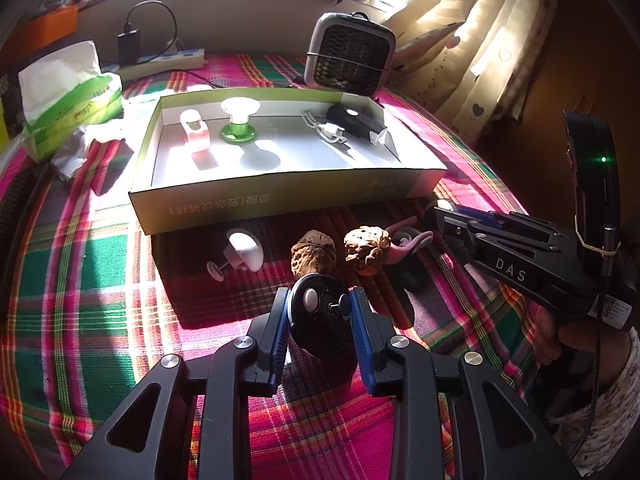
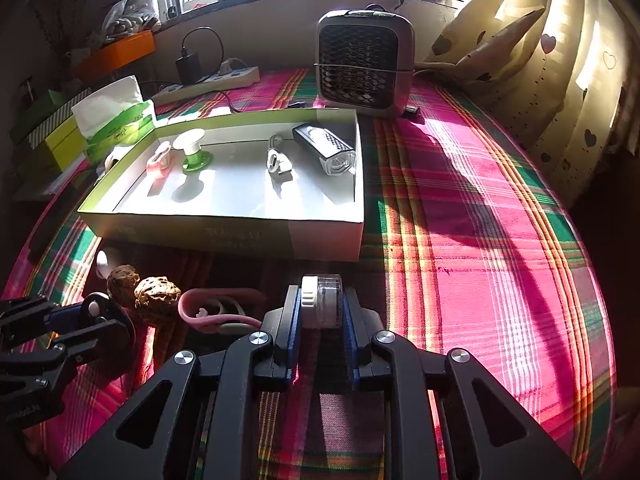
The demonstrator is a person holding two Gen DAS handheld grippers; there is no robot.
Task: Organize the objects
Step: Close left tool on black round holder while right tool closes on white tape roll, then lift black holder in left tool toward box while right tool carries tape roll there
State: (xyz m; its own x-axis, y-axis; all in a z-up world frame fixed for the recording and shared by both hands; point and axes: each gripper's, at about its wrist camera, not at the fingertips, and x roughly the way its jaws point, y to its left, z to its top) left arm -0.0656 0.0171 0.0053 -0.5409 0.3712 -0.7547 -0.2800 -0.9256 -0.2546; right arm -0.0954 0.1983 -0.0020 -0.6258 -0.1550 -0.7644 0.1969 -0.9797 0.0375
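My left gripper (image 1: 319, 295) is shut on a black round disc (image 1: 320, 330) with a white button, low over the plaid cloth. My right gripper (image 2: 320, 300) is shut on a small clear jar (image 2: 325, 300) with a white ribbed lid. Between the two grippers lie two walnuts (image 1: 313, 254) (image 1: 368, 250) and a pink strap (image 2: 216, 308). A white knob-shaped piece (image 1: 244, 250) lies left of the walnuts. Behind them stands the open cardboard box (image 1: 280, 190), which holds a pink-and-white clip (image 1: 196, 130), a green-and-white spool (image 1: 239, 120), a white cable (image 1: 326, 128) and a black lamp (image 2: 326, 146).
A small grey fan (image 2: 364, 68) stands behind the box. A green tissue pack (image 1: 68, 92) and crumpled tissue lie at the left, with a power strip (image 1: 168, 60) and charger behind. A curtain (image 2: 560, 60) hangs at the right. A sleeved hand (image 1: 592, 360) holds the right gripper.
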